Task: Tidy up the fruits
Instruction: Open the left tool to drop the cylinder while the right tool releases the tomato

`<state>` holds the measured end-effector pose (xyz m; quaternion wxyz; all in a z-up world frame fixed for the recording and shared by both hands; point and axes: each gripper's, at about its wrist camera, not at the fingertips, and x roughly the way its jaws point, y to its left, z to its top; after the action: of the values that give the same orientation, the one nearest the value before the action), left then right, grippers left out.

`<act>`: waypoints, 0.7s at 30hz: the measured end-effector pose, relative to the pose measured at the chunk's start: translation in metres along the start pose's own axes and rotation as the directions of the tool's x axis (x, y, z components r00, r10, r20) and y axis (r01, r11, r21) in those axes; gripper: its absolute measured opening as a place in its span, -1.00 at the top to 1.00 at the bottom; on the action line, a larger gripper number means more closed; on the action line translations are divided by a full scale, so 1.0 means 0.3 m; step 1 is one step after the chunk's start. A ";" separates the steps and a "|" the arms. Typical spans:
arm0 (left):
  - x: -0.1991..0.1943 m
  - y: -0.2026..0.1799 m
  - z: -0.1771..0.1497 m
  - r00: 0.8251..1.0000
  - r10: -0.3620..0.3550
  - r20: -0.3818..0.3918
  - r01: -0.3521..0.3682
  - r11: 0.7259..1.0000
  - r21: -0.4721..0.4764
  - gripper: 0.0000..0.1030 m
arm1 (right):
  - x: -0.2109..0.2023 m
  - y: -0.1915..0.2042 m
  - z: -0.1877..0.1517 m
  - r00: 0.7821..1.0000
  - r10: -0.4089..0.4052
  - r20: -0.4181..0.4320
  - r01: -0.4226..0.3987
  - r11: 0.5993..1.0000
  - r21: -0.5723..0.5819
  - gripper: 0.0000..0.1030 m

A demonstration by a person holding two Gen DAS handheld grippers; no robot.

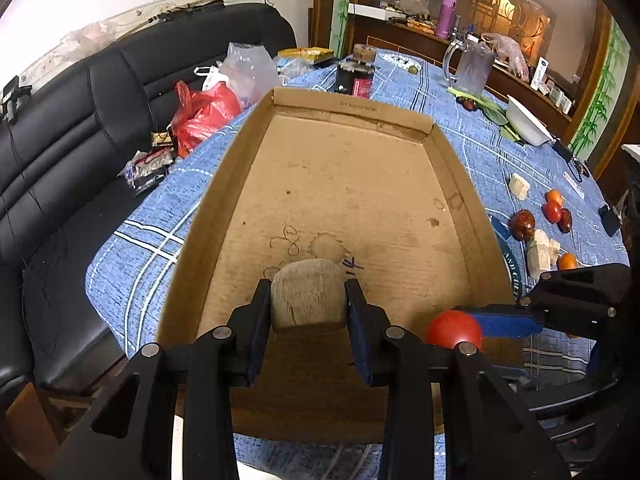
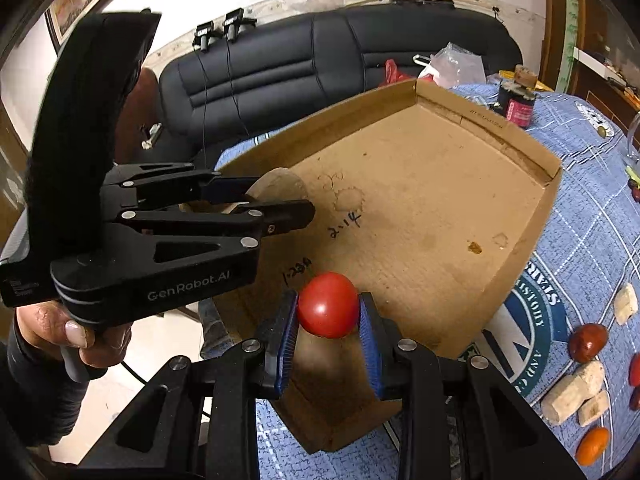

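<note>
On the left a black sofa (image 1: 120, 128) carries one red bag (image 1: 202, 114) and one clear bag (image 1: 248, 68). Next comes the table under a blue checked cloth (image 1: 460, 120), with one shallow cardboard tray (image 1: 344, 184) on it, its floor bare but for stains and scribbles.

Over the tray's near end two grippers hang, each in a person's hand; one hand (image 2: 72, 336) shows, wrapped round the left gripper's grip. The left gripper (image 1: 308, 300) is clamped on one pale, rough, rounded chunk (image 1: 306, 292), held above the tray floor. To its right, the right gripper (image 2: 328, 312) has its blue pads pressed tight on one red tomato (image 2: 328, 305), also over the tray's near end, by its right wall.

Right of the tray, loose on the cloth, I count about four pale chunks (image 1: 540, 248), one more tomato (image 1: 552, 211), two small oranges (image 1: 567, 261), one brown round fruit (image 1: 522, 224) and one dark wrinkled fruit (image 1: 566, 220). Farther back stand one white bowl (image 1: 526, 120), one glass mug (image 1: 472, 64), one dark jar (image 1: 354, 76) and, on the sideboard, one purple flask (image 1: 446, 18).
</note>
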<state>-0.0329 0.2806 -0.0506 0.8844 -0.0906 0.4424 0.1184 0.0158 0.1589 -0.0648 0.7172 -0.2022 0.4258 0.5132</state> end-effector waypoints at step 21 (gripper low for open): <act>-0.084 -0.052 -0.023 0.999 0.026 0.031 -0.026 1.000 0.009 -0.29 | -0.203 -0.029 -0.108 0.995 -0.031 0.090 0.025 0.997 0.069 0.08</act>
<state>-0.0483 0.2607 -0.0336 0.8899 -0.0787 0.4303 0.1291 0.0040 0.0975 -0.0344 0.7496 -0.1601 0.4068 0.4970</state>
